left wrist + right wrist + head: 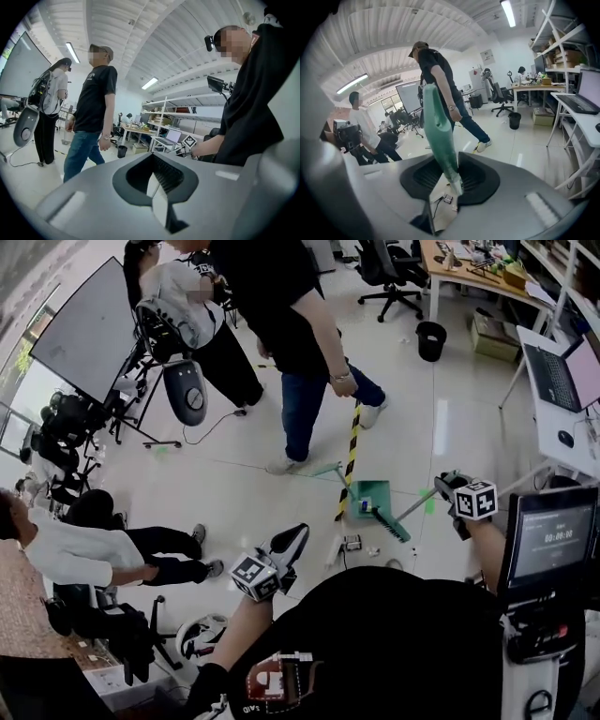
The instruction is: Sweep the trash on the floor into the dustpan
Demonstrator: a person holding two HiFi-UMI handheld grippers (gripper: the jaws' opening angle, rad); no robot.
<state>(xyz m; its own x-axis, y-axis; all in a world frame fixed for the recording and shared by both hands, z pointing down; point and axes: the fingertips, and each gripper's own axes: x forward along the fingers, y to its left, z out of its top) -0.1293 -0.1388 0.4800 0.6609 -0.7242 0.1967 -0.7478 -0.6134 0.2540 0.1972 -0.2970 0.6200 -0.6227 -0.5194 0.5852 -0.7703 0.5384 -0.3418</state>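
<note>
Right tongs (450,180) are clamped tight on the green broom handle (438,126), which sticks up and away between the jaws. Left tongs (157,185) have nothing in them. Their jaws are a little apart and tipped up at the ceiling, and they're off on the person's left, well apart from the broom.

In the head view the handle slants down to the brush (386,523), which sits at the near right edge of the green dustpan (370,489) on the floor (253,493). One small pale bit (365,505) is on the pan right beside the brush. A small piece of trash (352,543) lies on the floor just on the near side of the pan, not in it.

A yellow-and-black striped pole (351,451) runs from the pan up to the hand (343,385) of someone standing right behind it. Further out, there's a seated person (84,554) on the left and a desk with a laptop (562,376) on the right.
</note>
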